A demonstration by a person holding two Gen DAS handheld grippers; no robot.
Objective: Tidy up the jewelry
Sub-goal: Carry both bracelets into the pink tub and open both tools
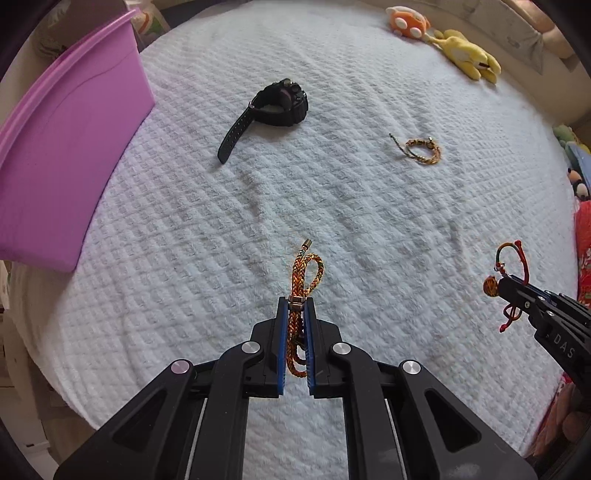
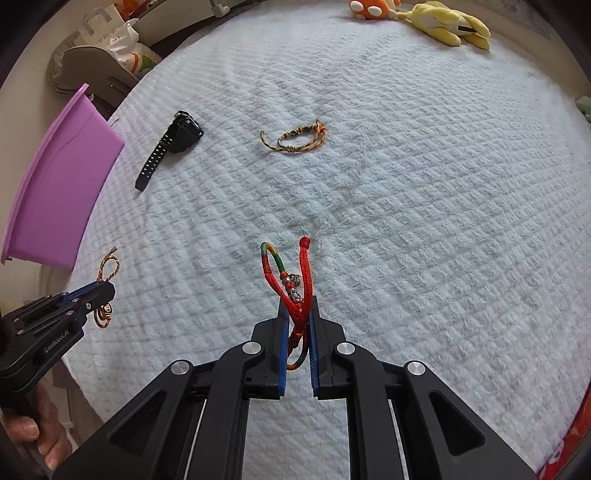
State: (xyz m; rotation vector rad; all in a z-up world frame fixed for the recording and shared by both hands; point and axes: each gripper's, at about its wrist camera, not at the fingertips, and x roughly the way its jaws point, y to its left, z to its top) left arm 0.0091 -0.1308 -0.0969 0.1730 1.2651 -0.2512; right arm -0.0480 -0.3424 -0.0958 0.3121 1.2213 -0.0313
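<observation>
Fingers (image 1: pixel 284 332) of the left gripper pinch an orange braided bracelet (image 1: pixel 308 269) and the right gripper (image 2: pixel 297 317) clamps a red cord bracelet (image 2: pixel 286 273), each dangling ahead of its tips, so either limp loop could slip free in transit.

A white waffle-textured blanket (image 1: pixel 332 206) shows a quilted grid of small squares. The plastic bin (image 1: pixel 62 155) at its edge is plain lilac-purple. The chunky rubber wristwatch (image 1: pixel 273 107) is black all over. A braided cord bracelet (image 1: pixel 300 291) mixes orange, gold and green strands, with a metallic clasp. A knotted string bracelet (image 2: pixel 295 291) is red with a green-yellow stretch and silver beads. A thin woven bracelet (image 2: pixel 295 138) is gold-orange with dark green beads. One plush toy (image 2: pixel 443 22) is pale yellow; another (image 2: pixel 371 8) is orange with white spots.
</observation>
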